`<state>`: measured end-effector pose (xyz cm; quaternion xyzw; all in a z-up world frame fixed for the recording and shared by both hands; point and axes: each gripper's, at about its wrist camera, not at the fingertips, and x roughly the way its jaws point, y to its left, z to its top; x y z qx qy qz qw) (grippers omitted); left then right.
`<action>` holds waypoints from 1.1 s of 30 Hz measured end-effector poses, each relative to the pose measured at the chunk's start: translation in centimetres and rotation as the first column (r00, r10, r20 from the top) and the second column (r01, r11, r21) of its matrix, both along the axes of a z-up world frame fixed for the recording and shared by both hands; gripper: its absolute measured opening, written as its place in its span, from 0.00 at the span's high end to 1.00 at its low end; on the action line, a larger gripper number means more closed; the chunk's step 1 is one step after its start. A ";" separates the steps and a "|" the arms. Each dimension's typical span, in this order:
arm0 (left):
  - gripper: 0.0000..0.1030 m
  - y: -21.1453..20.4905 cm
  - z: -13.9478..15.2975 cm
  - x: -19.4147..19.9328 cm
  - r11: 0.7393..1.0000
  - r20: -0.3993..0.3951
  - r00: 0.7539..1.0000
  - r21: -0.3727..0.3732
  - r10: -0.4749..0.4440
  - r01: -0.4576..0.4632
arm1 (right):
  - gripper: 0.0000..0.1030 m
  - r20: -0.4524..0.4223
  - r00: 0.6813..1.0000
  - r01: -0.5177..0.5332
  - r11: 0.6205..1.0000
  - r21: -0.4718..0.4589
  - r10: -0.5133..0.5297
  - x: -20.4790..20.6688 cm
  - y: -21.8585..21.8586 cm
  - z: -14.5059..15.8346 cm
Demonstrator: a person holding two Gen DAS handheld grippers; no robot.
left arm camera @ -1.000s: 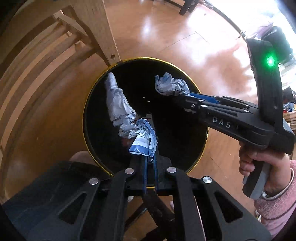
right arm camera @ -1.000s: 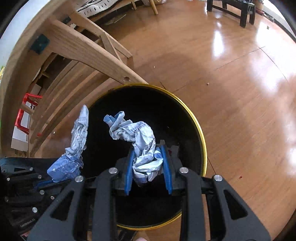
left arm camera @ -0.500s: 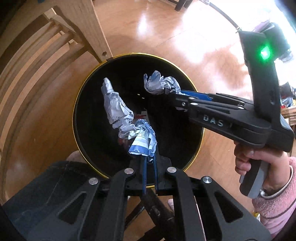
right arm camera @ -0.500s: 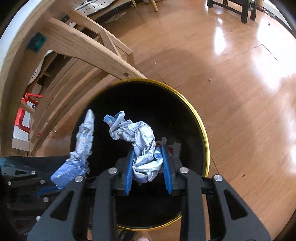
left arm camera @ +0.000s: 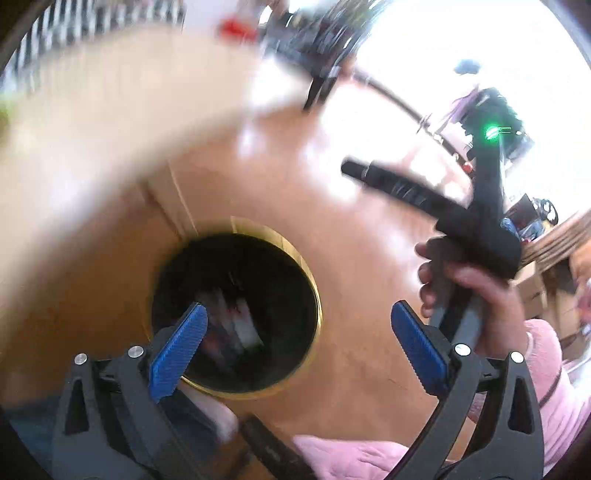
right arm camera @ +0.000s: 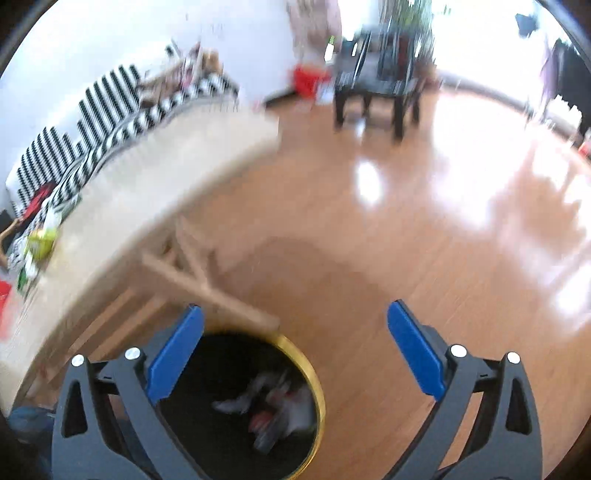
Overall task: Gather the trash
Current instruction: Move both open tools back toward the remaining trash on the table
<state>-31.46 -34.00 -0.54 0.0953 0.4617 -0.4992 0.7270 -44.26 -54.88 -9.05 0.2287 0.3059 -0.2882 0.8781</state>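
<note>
It was a home — a living room, by the look of it. A glossy wooden floor (right arm camera: 369, 266) ran wide and caught bright daylight from the far side. A pale wooden table (right arm camera: 122, 206) stood at the left, with a black-and-white striped cloth (right arm camera: 92, 122) along its far edge and small household clutter near its left end. A low dark side table (right arm camera: 376, 88) stood by the white wall (right arm camera: 92, 48), a blurred potted plant (right arm camera: 410, 14) on it. A black, gold-rimmed waste bin (right arm camera: 318, 387) sat on the floor beside the table's leg — crumpled paper (right arm camera: 273, 402) inside.
</note>
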 end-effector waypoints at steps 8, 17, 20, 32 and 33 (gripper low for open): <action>0.06 12.1 6.1 12.6 0.869 0.392 0.837 0.153 0.383 -0.470 | 0.07 -0.028 0.952 -0.307 0.951 -0.031 0.306 12.2 7.2 3.9; 0.06 20.6 0.8 25.7 0.784 0.191 0.833 0.283 0.519 -0.553 | 0.07 -0.144 0.795 -0.591 0.806 0.036 0.590 26.4 18.4 4.3; 0.06 20.8 -0.1 27.3 0.807 0.179 0.857 0.288 0.483 -0.515 | 0.07 -0.185 0.782 -0.613 0.788 -0.056 0.595 29.8 21.2 5.5; 0.06 19.7 0.0 29.9 0.901 0.245 0.923 0.248 0.298 -0.357 | 0.07 -0.028 0.761 -0.643 0.759 0.103 0.649 35.3 26.1 5.3; 0.06 19.5 -0.1 29.9 0.902 0.248 0.923 0.248 0.294 -0.354 | 0.07 -0.028 0.759 -0.645 0.757 0.108 0.651 35.5 26.0 5.2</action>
